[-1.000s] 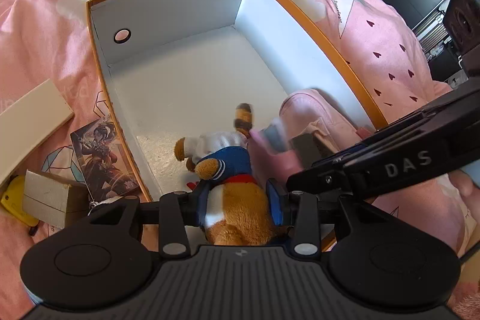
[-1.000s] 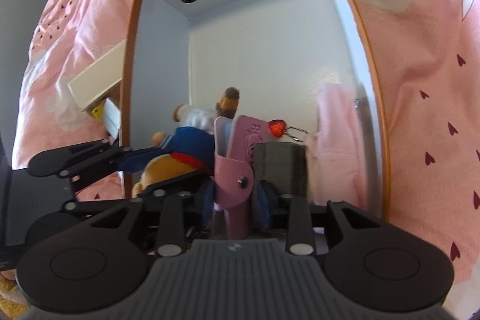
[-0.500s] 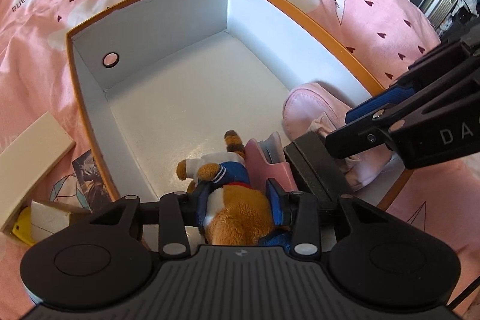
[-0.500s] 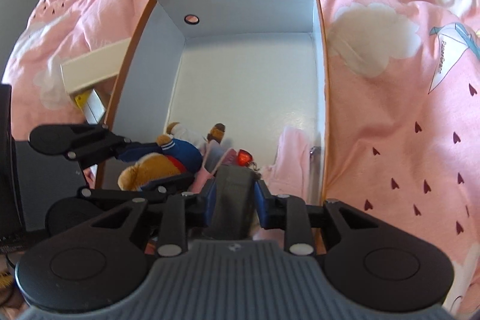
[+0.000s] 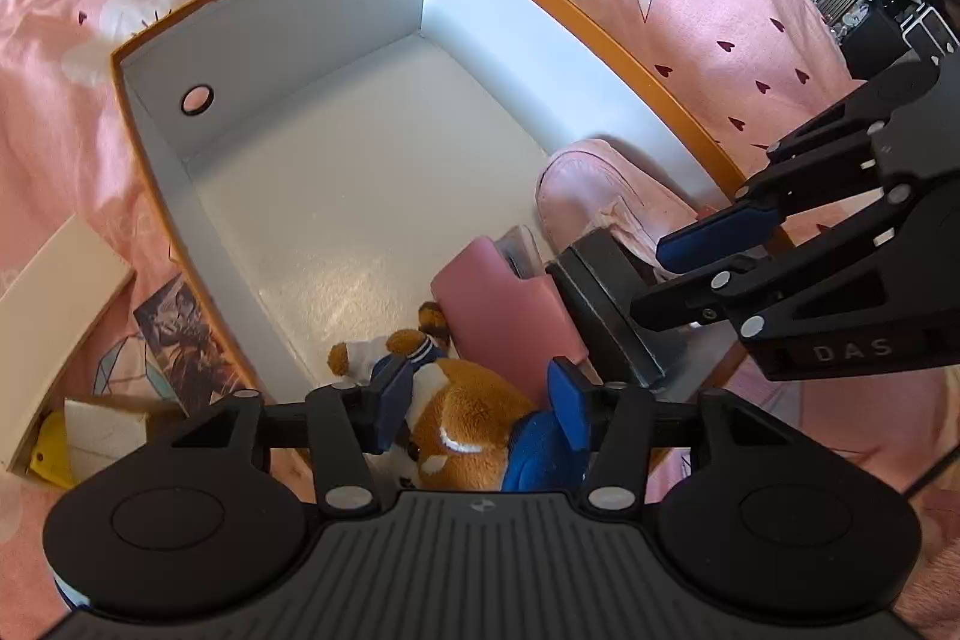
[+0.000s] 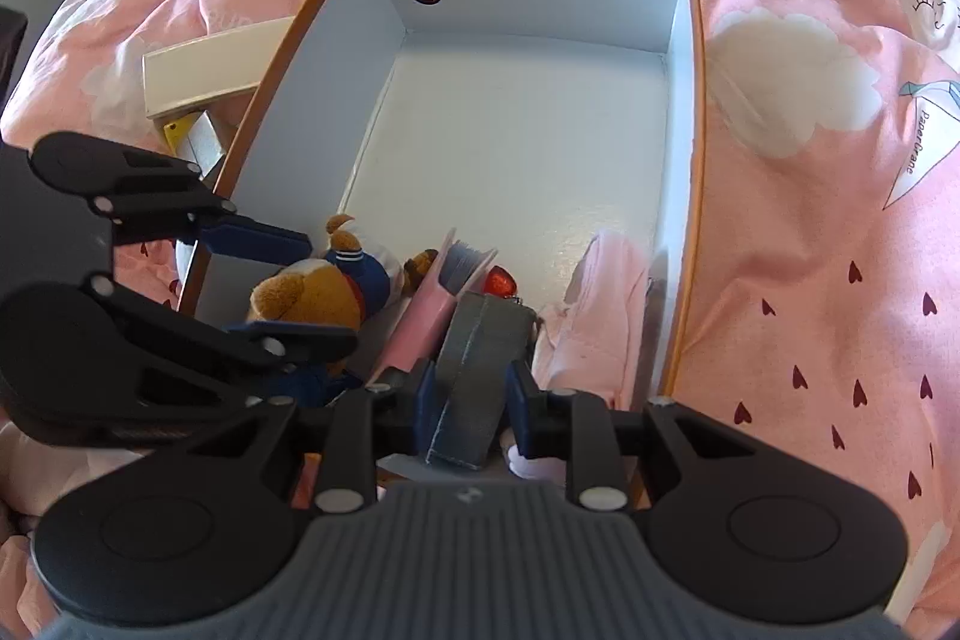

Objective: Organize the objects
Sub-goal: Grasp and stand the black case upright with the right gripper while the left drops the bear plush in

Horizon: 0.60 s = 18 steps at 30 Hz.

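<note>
Inside the box (image 6: 681, 58), the right tool (image 6: 468, 391) grips a grey case (image 6: 480, 364) (left tool (image 5: 477, 403), just widening, straddles the plush (image 5: 462, 424)).

Your left gripper (image 5: 477, 403) is matte black with two round discs flanking a ribbed grey housing, silver screw heads on the linkage bars, and blue pads on its fingertips (image 5: 567, 403). Your right gripper (image 6: 469, 394) is built the same: black linkages, silver rivets, blue pads. From the left wrist view, its side bears pale "DAS" lettering.
</note>
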Tool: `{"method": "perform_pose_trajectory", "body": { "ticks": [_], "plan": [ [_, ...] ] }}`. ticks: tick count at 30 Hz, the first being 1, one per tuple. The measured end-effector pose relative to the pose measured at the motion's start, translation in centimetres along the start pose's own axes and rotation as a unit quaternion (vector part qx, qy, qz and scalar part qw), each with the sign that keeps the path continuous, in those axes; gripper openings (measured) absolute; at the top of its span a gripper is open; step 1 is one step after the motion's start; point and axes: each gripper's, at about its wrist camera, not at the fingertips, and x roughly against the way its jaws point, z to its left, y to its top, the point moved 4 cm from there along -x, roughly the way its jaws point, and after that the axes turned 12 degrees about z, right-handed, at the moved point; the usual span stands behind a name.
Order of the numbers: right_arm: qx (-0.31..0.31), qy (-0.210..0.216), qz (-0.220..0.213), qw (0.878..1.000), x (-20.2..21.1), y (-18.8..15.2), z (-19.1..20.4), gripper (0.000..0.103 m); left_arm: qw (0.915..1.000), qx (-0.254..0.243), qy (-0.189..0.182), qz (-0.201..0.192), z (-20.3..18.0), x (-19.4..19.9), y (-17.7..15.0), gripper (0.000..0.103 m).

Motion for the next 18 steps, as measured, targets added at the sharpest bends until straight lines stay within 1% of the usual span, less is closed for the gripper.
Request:
{"method": "perform_pose_trajectory", "body": {
  "ticks": [3,5,7,10,13,15,18],
  "plan": [
    [0.004,0.000,0.003,1.000,-0.2,0.0,0.1,0.027,0.9998,-0.007,-0.004,0.016,0.1,0.5,-0.3,0.047],
    [0.006,0.002,0.006,1.000,-0.2,0.0,0.1,0.024,0.9996,-0.016,0.000,0.025,0.0,0.7,-0.5,0.046],
    [0.007,0.001,0.010,1.000,-0.3,-0.1,0.2,0.023,0.9990,-0.028,0.003,0.034,0.0,0.7,-0.6,0.046],
    [0.008,0.000,0.012,1.000,-0.5,-0.1,0.1,0.023,0.9976,-0.048,-0.002,0.049,-0.1,0.6,-0.6,0.046],
    [0.008,0.003,0.013,1.000,-0.5,-0.2,0.2,0.023,0.9952,-0.070,-0.012,0.067,-0.2,0.6,-0.7,0.050],
    [0.008,0.005,0.014,1.000,-0.6,-0.2,0.2,0.023,0.9918,-0.102,-0.001,0.077,-0.7,0.4,-1.0,0.051],
    [0.008,0.013,0.014,1.000,-0.6,-0.1,0.2,0.023,0.9874,-0.130,0.025,0.086,-1.3,-0.4,-1.4,0.050]
  ]
}}
